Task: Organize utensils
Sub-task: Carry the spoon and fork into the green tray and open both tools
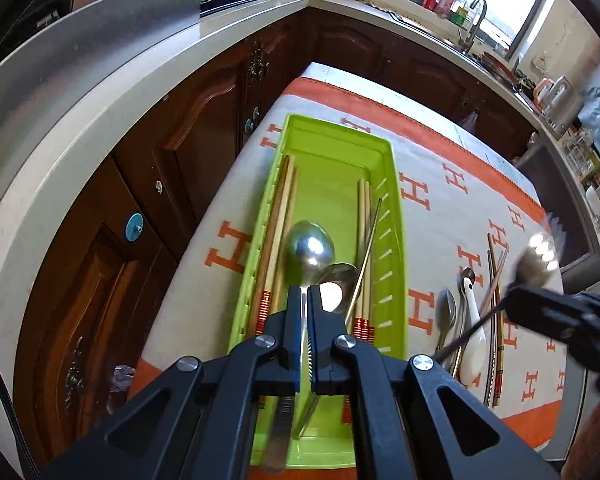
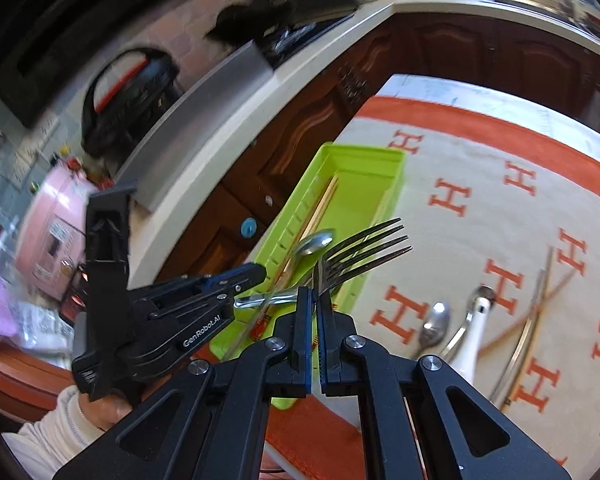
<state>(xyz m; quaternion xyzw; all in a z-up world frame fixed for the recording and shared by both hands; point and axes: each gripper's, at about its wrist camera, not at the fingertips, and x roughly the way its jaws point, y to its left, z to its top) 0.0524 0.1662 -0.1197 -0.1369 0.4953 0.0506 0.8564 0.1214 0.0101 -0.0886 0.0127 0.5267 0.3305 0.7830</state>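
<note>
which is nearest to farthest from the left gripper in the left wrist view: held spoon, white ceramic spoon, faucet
1. held spoon, clamped in the left gripper, over the green tray
2. white ceramic spoon, lying on the cloth to the right
3. faucet, far counter by the window

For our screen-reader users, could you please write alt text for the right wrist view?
The right tongs grip a fork above a green tray, and the left tongs hold a spoon beside it. More cutlery lies on the tablecloth.
</note>
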